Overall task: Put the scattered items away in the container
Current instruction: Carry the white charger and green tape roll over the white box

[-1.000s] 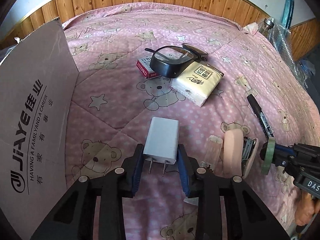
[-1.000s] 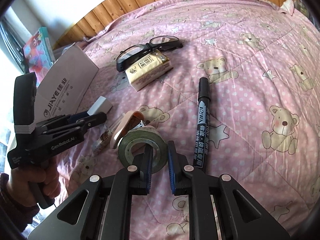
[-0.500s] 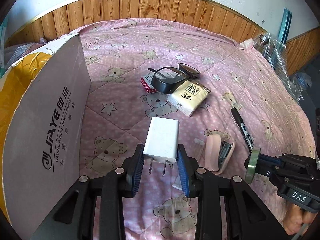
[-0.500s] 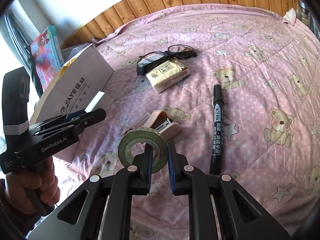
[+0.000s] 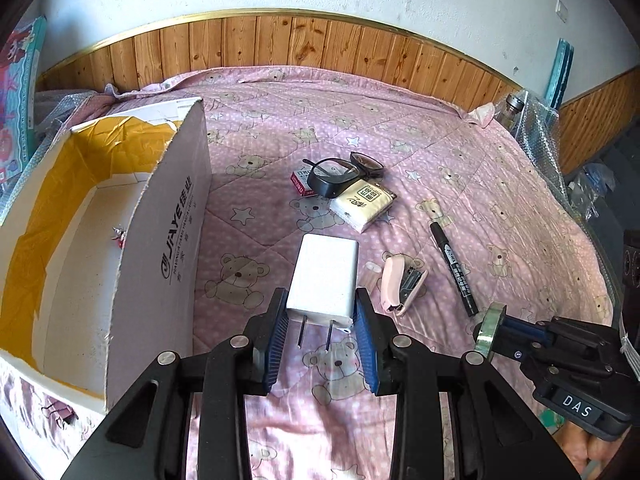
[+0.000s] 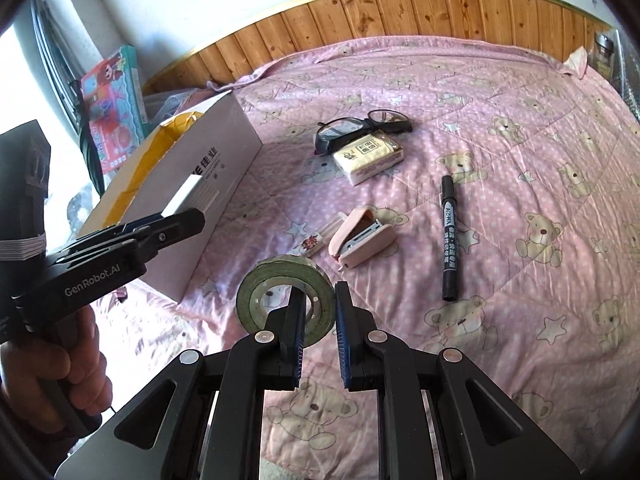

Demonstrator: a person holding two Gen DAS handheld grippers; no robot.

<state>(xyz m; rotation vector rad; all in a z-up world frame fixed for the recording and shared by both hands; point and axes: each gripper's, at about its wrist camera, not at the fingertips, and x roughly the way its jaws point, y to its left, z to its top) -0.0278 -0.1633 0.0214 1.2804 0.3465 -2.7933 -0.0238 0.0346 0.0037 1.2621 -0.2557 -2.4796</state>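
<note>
The white charger [image 5: 324, 276] sits clamped in the left gripper [image 5: 322, 328] jaws, lifted near the open box [image 5: 160, 216] at left. The right gripper [image 6: 318, 320] jaws pinch the tape roll [image 6: 284, 294]. Glasses [image 5: 340, 170], tissue pack [image 5: 362, 204], stapler [image 5: 400, 286] and marker [image 5: 454, 266] remain on the bed [image 5: 500, 184]; little looks boxed yet.

left gripper [image 5: 321, 322]: clamping white charger [image 5: 324, 274], raised beside box
right gripper [image 6: 318, 314]: pinching tape roll [image 6: 285, 295] wall, held aloft
left hand [image 6: 52, 376]: gripping handle

Your black-framed glasses [image 5: 340, 174] cover most of the small red-and-white box [image 5: 299, 182]. The small red item [image 5: 119, 237] in your open white cardboard box [image 5: 160, 240] is too tiny to identify.
</note>
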